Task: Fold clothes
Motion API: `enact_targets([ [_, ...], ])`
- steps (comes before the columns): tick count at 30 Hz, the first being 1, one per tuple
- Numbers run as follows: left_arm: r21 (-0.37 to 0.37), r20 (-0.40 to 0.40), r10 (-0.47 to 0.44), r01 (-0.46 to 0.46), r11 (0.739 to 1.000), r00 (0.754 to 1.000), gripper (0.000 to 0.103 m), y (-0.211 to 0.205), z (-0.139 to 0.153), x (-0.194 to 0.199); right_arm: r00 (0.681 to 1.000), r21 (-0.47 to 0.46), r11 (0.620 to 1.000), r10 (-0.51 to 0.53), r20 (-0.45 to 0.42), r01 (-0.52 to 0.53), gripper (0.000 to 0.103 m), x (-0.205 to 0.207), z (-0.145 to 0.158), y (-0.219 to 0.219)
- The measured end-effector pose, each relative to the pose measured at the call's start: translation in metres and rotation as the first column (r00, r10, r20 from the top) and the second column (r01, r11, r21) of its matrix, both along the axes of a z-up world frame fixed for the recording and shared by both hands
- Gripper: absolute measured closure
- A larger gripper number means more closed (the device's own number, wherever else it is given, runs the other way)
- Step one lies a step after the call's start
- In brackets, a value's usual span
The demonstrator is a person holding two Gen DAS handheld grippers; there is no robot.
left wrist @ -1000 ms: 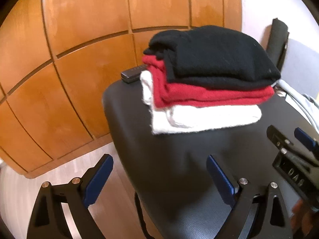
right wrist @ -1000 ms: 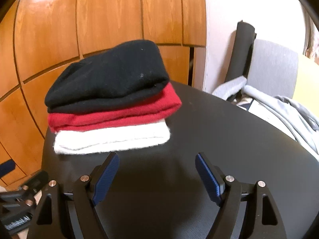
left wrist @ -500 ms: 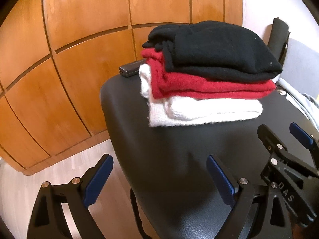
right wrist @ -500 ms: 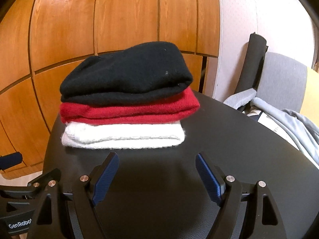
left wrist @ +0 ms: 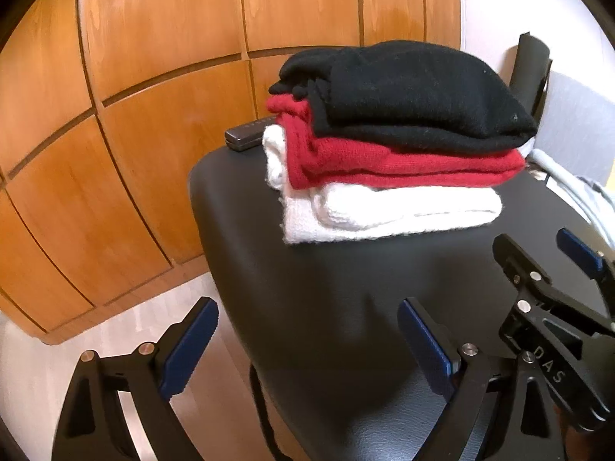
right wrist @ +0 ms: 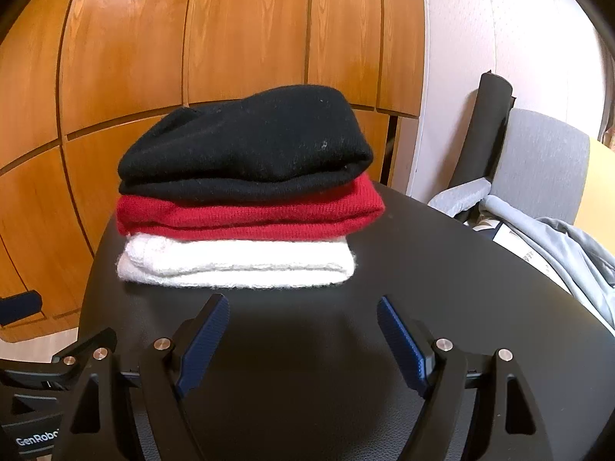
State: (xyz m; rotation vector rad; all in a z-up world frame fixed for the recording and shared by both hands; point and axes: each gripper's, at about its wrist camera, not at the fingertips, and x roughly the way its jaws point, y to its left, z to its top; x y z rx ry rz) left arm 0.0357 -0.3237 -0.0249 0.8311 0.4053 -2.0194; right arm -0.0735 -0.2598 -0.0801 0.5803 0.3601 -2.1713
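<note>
two grippers sit nearest, both spread wide and empty – left gripper [left wrist: 307, 340], right gripper [right wrist: 303, 336] – low over the black table [right wrist: 307, 365]. beyond them, a stack near the table's far edge: white sweater [right wrist: 238, 265] at bottom, red sweater [right wrist: 250, 217], black sweater [right wrist: 246, 146] on top. long axes run crosswise in the right wrist view, folded edges facing the grippers. behind – wooden panels [right wrist: 246, 30].

Three folded garments lie stacked ahead of the grippers: one black sweater [right wrist: 246, 142], one red sweater [right wrist: 250, 217], one white sweater [right wrist: 238, 263]; one grey chair [right wrist: 538, 165] off right
</note>
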Motion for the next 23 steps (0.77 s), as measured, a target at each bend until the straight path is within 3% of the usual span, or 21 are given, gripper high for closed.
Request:
enact_targets([
  [10, -0.001, -0.034, -0.016, 0.016, 1.0, 0.999, 0.008, 0.0026, 0.002, 0.0001, 1.0, -0.01, 1.0, -0.002, 0.005, 0.002, 0.022, -0.0012, 0.0002, 0.0019],
  [13, -0.002, -0.075, -0.031, 0.031, 1.0, 0.997, 0.008, 0.0039, 0.003, 0.0029, 1.0, -0.01, 1.0, -0.001, 0.004, 0.001, 0.022, -0.0013, -0.0003, 0.002],
  [17, -0.032, -0.042, -0.051, 0.05, 0.998, 0.998, 0.013, 0.0079, 0.0054, -0.0023, 1.0, 0.002, 1.0, -0.002, 0.002, 0.002, 0.022, -0.0006, -0.0012, 0.0002],
  [23, -0.017, -0.029, -0.029, 0.029, 0.999, 0.999, 0.015, 0.0064, 0.0038, 0.0012, 1.0, 0.008, 1.0, 0.009, -0.021, -0.009, 0.022, 0.0041, -0.0006, -0.0011],
])
